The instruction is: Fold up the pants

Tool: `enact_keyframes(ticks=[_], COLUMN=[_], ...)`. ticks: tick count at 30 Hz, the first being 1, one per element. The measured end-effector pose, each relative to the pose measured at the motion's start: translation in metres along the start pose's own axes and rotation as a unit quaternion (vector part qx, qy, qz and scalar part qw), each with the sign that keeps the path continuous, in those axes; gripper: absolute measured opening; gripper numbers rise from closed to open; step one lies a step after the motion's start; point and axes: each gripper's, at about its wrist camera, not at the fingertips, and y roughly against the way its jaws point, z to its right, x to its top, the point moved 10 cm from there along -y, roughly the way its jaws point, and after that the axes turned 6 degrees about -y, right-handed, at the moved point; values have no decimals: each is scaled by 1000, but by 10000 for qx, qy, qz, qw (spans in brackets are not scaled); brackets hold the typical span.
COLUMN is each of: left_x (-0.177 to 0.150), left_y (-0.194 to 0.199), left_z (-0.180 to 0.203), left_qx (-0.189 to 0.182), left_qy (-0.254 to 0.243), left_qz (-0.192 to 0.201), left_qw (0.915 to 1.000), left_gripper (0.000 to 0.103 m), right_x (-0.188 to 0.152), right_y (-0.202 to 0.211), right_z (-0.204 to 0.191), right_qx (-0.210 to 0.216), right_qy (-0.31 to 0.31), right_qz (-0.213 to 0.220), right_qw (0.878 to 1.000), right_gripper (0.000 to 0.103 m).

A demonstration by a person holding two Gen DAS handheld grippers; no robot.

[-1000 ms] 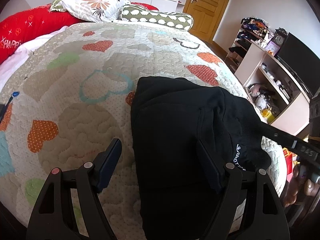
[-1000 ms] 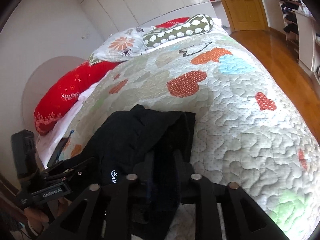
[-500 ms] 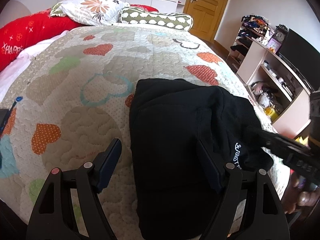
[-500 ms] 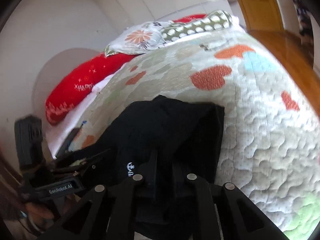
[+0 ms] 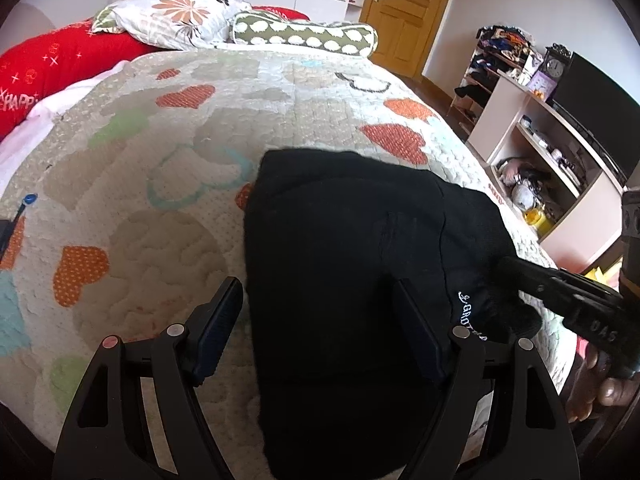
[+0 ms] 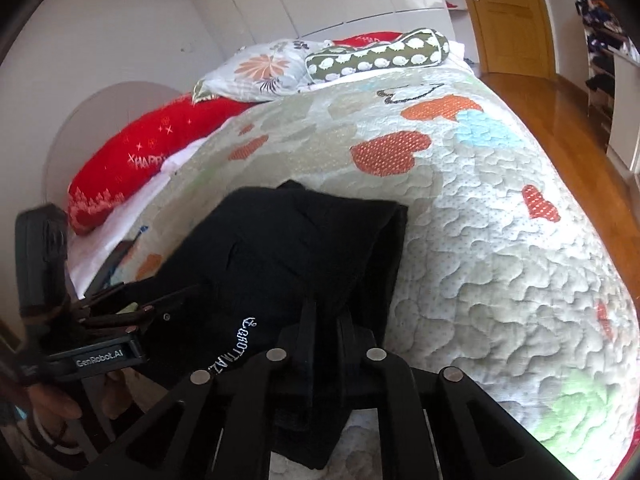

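Note:
Black pants [image 5: 340, 256] lie folded in a thick pile near the foot of a bed with a heart-patterned quilt [image 5: 160, 160]. White lettering shows on the pants' near right part. My left gripper [image 5: 316, 324] is open, with its jaws spread over the pants' left edge. My right gripper [image 6: 324, 320] is shut on the black fabric at the pants' near edge [image 6: 304, 248]. It also shows in the left wrist view [image 5: 516, 276], at the pile's right side. The left gripper shows at the far left of the right wrist view [image 6: 132, 304].
Pillows [image 5: 180, 12] and a red bolster [image 5: 52, 64] lie at the head of the bed. A shelf unit with clutter and a TV [image 5: 560, 128] stands to the right. A wooden door [image 5: 404, 4] is at the back. A dark object [image 5: 8, 228] lies at the quilt's left edge.
The right gripper has moved in toward the pile with the fabric in it, and the pants' right side has bunched up. The left gripper has stayed open in place.

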Motion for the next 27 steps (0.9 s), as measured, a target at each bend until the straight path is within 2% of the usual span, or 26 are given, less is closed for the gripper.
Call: enact_keyframes(ticks=[2, 3, 4, 7, 10, 14, 16, 18, 20, 22, 24, 27], left_x=[2, 3, 4, 5, 3, 1, 0, 0, 1, 2, 2, 2], left_y=[4, 6, 6, 8, 4, -3, -9, -15, -19, -22, -27, -30], left_z=[-3, -7, -9, -19, -29, -34, -35, -34, -33, -29, -22, -18], left_qx=[2, -33, -63, -185, -374, -842, -975, -1186, -1236, -1260, -1251, -1194], left_qy=[49, 111, 149, 340, 603, 822, 855, 928, 921, 859, 690, 518], left_qz=[50, 59, 68, 78, -33, -154, -227, -296, -311, -303, -309, -318], left_qw=[10000, 9999, 9998, 9992, 9975, 9929, 9913, 9882, 9876, 9878, 9893, 9910], left_gripper=[78, 78, 78, 78, 78, 78, 79, 85, 88, 91, 99, 100], right_x=[3, 3, 3, 1, -3, -12, -11, -9, -7, -4, -2, 2], right_y=[8, 10, 10, 12, 7, -12, -17, -22, -27, -31, -37, -42], right_z=[1, 4, 7, 15, 16, 16, 16, 14, 11, 5, 2, -2], right_qx=[-23, -43, -43, 274, 468, 588, 776, 948, 923, 990, 975, 930], right_qy=[5, -31, -110, -511, -630, -703, -809, -830, -737, -619, -539, -433], right_qz=[141, 143, 131, 94, -14, -276, -265, -247, -293, -286, -265, -186], right_qw=[9999, 9999, 9998, 9983, 9969, 9954, 9933, 9917, 9926, 9928, 9934, 9945], right_gripper=[22, 33, 41, 42, 44, 46, 55, 62, 64, 72, 75, 76])
